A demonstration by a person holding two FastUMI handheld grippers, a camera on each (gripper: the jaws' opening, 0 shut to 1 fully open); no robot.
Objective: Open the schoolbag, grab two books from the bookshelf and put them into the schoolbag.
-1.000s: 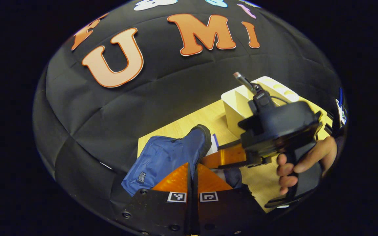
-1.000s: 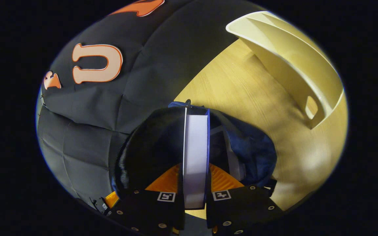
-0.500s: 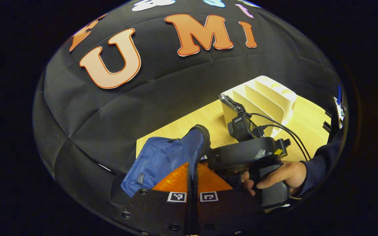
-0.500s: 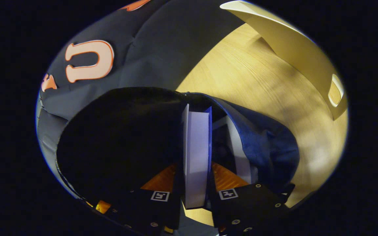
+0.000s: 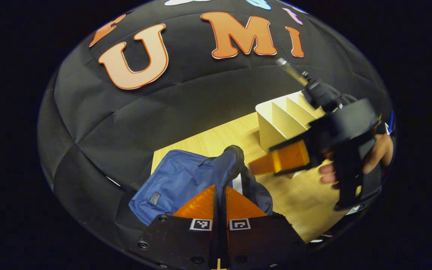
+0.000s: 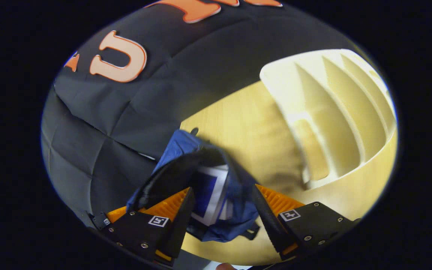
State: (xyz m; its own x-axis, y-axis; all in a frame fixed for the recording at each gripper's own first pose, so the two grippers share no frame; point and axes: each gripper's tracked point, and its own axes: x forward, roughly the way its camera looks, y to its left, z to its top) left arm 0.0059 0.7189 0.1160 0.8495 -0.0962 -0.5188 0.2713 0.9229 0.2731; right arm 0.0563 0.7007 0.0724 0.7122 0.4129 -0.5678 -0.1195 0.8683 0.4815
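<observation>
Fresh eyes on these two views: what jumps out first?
The blue schoolbag on the wooden table, its mouth held up by the shut left gripper, a book inside. Above it the open right gripper; the cream bookshelf stands behind.

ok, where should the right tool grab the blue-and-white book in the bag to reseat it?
Its exposed upper end, coming from above into the open mouth of the blue fabric schoolbag. The blue-and-white book pokes up between the bag walls, the rest buried in fabric; the left tool pinches the rim open.
</observation>
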